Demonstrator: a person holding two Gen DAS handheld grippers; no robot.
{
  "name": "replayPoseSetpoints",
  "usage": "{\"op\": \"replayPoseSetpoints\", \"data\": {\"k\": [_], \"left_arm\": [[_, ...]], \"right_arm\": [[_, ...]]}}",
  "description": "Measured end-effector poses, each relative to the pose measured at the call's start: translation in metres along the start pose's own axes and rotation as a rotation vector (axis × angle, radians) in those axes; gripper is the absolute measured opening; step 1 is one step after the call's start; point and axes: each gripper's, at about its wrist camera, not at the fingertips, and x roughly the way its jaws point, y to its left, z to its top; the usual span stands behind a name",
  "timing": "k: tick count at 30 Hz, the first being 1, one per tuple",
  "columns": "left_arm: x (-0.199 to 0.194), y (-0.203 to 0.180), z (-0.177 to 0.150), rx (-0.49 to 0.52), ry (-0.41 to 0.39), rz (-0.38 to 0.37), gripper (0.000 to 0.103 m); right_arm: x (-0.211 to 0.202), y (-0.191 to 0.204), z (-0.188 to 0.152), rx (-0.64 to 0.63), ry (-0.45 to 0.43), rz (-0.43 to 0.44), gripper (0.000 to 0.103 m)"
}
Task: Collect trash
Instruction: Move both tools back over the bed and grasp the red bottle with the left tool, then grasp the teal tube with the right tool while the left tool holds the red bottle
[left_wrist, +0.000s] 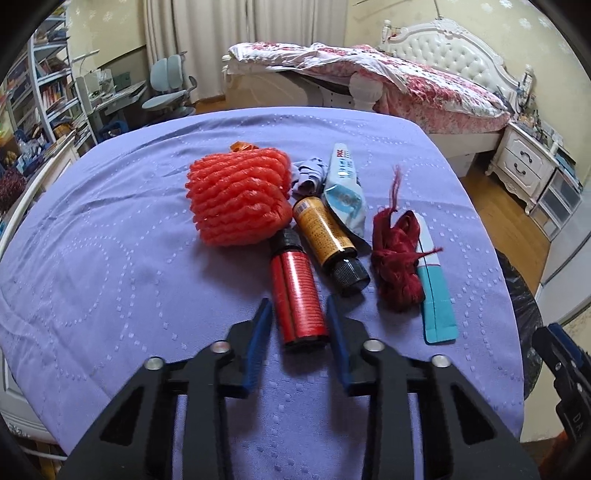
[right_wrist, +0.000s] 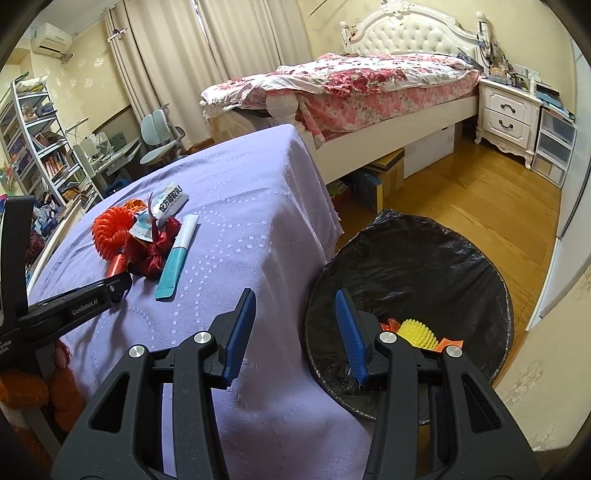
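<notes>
Red plastic marks the bottle (left_wrist: 298, 295) on which the coming move is judged to turn: it lies on the lilac-covered table (left_wrist: 110, 258) directly ahead of the left tongs (left_wrist: 297, 306), its long axis running near to far, almost in line with them, black cap at the far end. Its near half is seen between the two blue pads, which are closed against its sides; the left tongs are therefore recorded as clenched on it. The left hand is plainly the nearer one. The right tongs (right_wrist: 295, 314) are held released and empty at the near right corner of the table, pointing over the bin (right_wrist: 406, 266) lined with black film, which stands on the floor just right of the table. Beyond the bottle are noted an orange foam net (left_wrist: 236, 195), a yellow bottle (left_wrist: 327, 236), a toothpaste tube (left_wrist: 343, 184), a dark red ribbon bundle (left_wrist: 397, 258) and a teal-and-white sachet (left_wrist: 436, 291). The bottle's underside and the exact pad contact are hidden; the bin's contents are partly masked by the right tongs.
</notes>
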Motion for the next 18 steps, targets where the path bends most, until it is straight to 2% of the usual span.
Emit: {"op": "replayPoseSetpoints", "data": {"k": [11,18], "left_arm": [[-0.009,0.011,-0.010,-0.001,-0.003,-0.046,0.027],[-0.015,0.028,-0.012,-0.015,-0.020,-0.043,0.027]], "right_arm": [[-0.001,0.023,0.005,-0.049,-0.001,0.016,0.044],[0.005,0.048,0.012,-0.089,0.014,0.037,0.044]]}}
